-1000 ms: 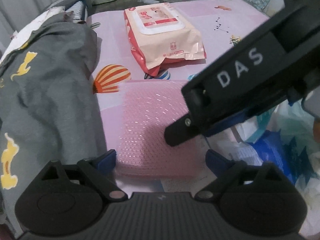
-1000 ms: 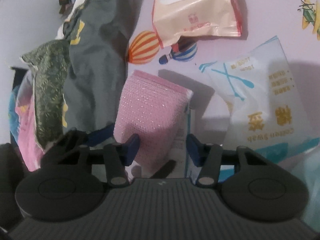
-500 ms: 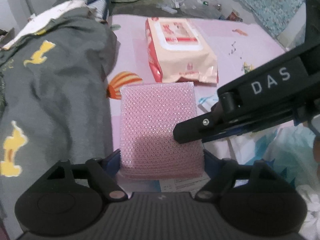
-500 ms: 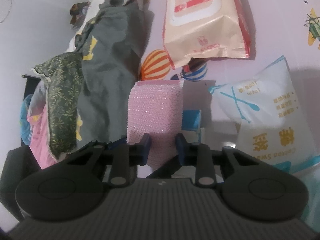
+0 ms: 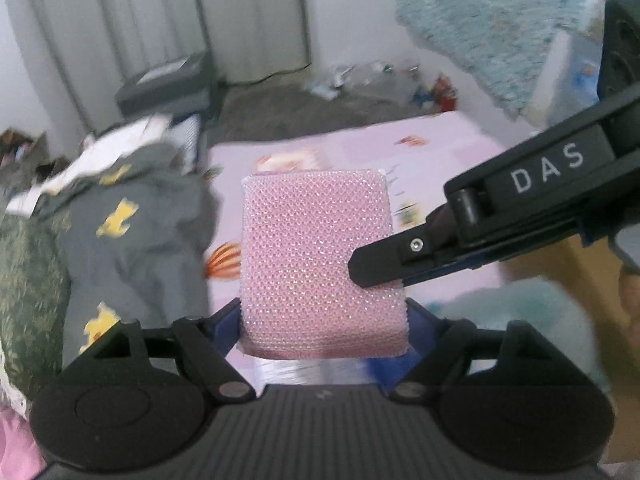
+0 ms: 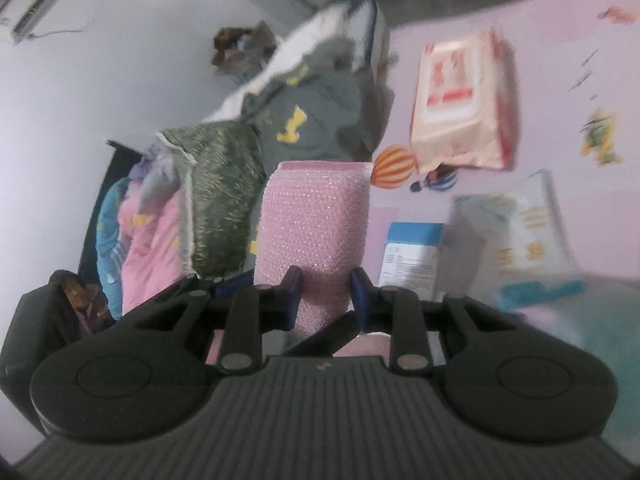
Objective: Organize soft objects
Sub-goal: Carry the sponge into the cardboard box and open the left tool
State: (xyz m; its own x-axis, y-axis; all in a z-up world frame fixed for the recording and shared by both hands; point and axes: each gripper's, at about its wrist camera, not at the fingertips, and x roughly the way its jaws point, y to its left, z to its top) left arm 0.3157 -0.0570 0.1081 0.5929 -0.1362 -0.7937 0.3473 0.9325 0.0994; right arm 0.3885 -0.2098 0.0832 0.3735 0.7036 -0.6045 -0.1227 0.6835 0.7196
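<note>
1. Pink bed sheet [image 6: 560, 20] printed with balloons and small cartoon figures, pale wall to the left, grey curtains [image 5: 140, 20] at the far end.
2. Held up clear of the sheet: pink mesh sponge [image 5: 320, 264], a soft rectangular pad with rounded corners, its surface a fine net of glinting dimples.
3. Left gripper [image 5: 324, 320] clamped across the sponge's near end, blue-padded fingers [image 5: 226, 322] pressing on both side edges, fairly wide apart.
4. Right gripper [image 6: 326, 296] closed narrowly on the sponge's right edge, blue fingers [image 6: 294, 294] pinching it so the pad narrows between them; seen from the left wrist as a black arm marked DAS reaching in from the right.
5. Left of the sponge: grey garment [image 6: 312, 120] with yellow figures, heaped beside olive patterned cloth [image 6: 220, 196] and a pink and blue quilt [image 6: 140, 240].
6. Far right on the sheet: peach wet-wipe pack [image 6: 460, 104], lying flat.
7. Nearer right: white and blue cotton swab bag [image 6: 528, 232] and a small blue-topped box [image 6: 412, 256], blurred.
</note>
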